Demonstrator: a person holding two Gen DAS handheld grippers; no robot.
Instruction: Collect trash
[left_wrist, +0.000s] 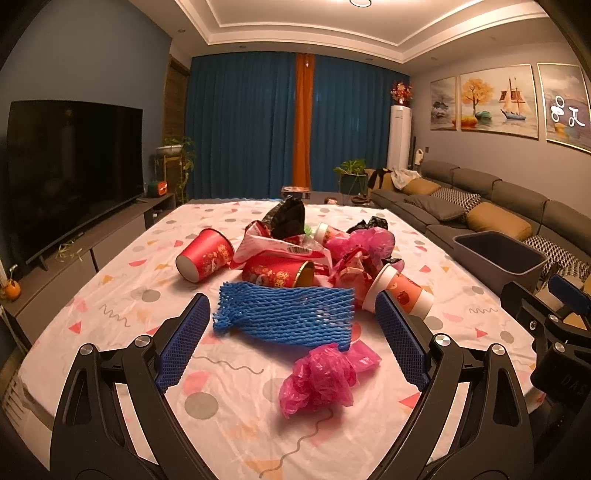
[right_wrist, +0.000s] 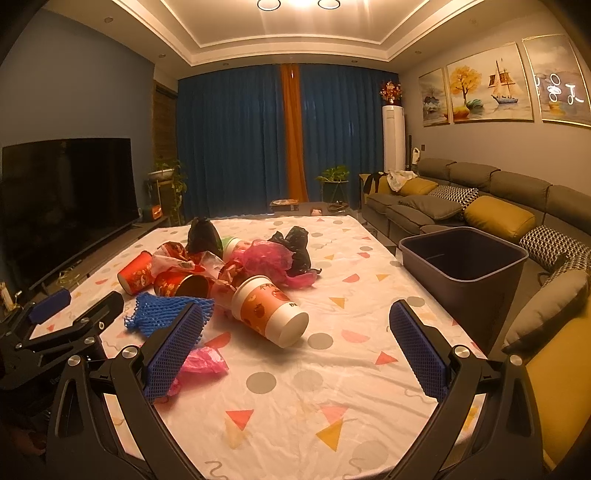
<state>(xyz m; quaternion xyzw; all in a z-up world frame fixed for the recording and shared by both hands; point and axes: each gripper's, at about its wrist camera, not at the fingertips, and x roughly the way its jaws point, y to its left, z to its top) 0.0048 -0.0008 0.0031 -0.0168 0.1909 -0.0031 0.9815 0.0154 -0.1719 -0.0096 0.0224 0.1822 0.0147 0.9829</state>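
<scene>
Over by the left wall a dark television (left_wrist: 70, 177) faces the surface (left_wrist: 236, 406), spread with a white cloth of coloured dots and triangles. The trash sits heaped mid-surface, and I take the blue foam net (left_wrist: 284, 314) as my marker. Left of the net and a little behind it, a red paper cup (left_wrist: 205, 254) lies on its side. Just behind the net lies a red can (left_wrist: 279, 275) with a gold inside. The left gripper (left_wrist: 291, 347) hovers with its fingers spread wide on either side of the net, holding nothing. In front of the net, touching its near edge, is a crumpled pink plastic bag (left_wrist: 321, 376). Right of the net lies a tipped white-and-orange cup (right_wrist: 271, 310). The right gripper (right_wrist: 295, 354) hangs beyond that cup, fingers wide apart and empty. Far right of the net, off the surface edge, stands a dark open bin (right_wrist: 465, 273) before the grey sofa (right_wrist: 480, 192).
</scene>
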